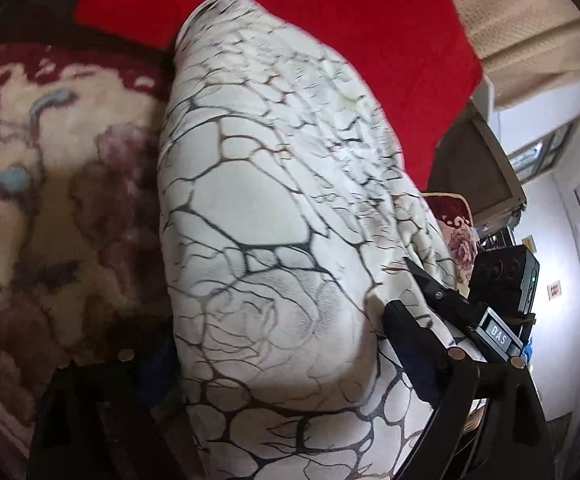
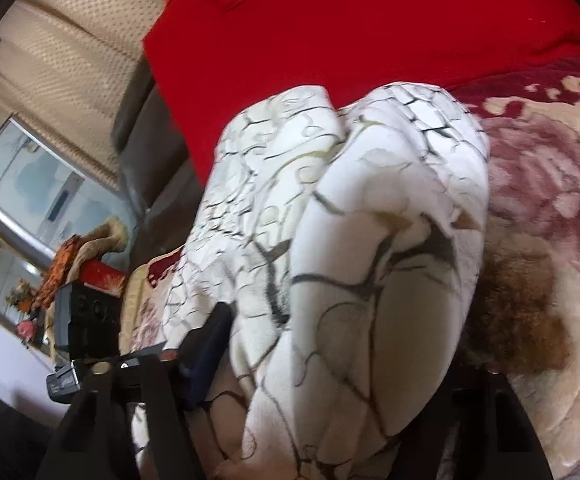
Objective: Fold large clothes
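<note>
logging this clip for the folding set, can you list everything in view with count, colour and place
white garment with black crackle-line print: one, white and black, bunched along the middle of the bed, filling both views
red fabric sheet: one, red, spread behind the garment
floral plush blanket: one, beige with maroon flowers, under and beside the garment
beige textured curtain: one, beige, at the window beside the bed
left tongs: one, black, straddling the garment's near end
right tongs: one, black, around the garment's near end; pad contact unclear
</note>
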`<state>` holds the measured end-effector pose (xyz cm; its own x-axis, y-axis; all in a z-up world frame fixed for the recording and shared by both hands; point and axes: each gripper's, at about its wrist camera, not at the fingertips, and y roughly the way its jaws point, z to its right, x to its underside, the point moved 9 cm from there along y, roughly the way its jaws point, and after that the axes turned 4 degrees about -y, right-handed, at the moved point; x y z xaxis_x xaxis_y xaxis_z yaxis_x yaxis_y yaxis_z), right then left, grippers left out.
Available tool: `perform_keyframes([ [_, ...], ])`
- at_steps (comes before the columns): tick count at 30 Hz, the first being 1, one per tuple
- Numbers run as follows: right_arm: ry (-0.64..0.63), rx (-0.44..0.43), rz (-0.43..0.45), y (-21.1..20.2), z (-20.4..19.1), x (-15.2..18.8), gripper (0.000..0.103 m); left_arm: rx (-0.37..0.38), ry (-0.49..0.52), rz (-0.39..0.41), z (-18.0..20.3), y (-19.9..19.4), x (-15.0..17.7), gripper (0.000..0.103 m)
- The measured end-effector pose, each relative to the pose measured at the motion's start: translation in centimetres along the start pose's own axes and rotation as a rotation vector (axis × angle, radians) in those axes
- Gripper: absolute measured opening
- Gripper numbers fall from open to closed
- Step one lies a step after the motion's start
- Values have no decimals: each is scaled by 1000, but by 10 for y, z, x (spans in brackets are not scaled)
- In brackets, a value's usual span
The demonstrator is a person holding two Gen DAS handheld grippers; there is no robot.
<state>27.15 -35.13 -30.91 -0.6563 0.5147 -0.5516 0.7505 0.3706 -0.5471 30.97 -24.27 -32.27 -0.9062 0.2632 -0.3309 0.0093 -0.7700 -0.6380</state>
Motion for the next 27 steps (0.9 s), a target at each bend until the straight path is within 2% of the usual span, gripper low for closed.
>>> perform_keyframes([
  [4, -42, 16, 38, -8, -14, -3, 56, 2, 68, 35, 13, -14, 3, 74],
  [9, -95, -3, 98, -21, -40, -8, 55, -3, 95, 75, 18, -36, 4, 72],
  [15, -147, -88, 149, -37, -76, -8, 54, -38, 159, 186, 18, -93, 11, 72],
  [20, -191, -147, 163, -35, -106, 1, 54, -100, 199, 267, 7, -132, 20, 72],
  [22, -189, -150, 147, -27, -111, 8, 54, -132, 196, 268, -1, -134, 22, 72],
  [24, -180, -134, 109, -16, -109, 17, 54, -164, 172, 235, -13, -129, 27, 72],
  [27, -134, -51, -10, 9, -89, 37, 54, -270, 98, 99, -46, -103, 41, 73],
])
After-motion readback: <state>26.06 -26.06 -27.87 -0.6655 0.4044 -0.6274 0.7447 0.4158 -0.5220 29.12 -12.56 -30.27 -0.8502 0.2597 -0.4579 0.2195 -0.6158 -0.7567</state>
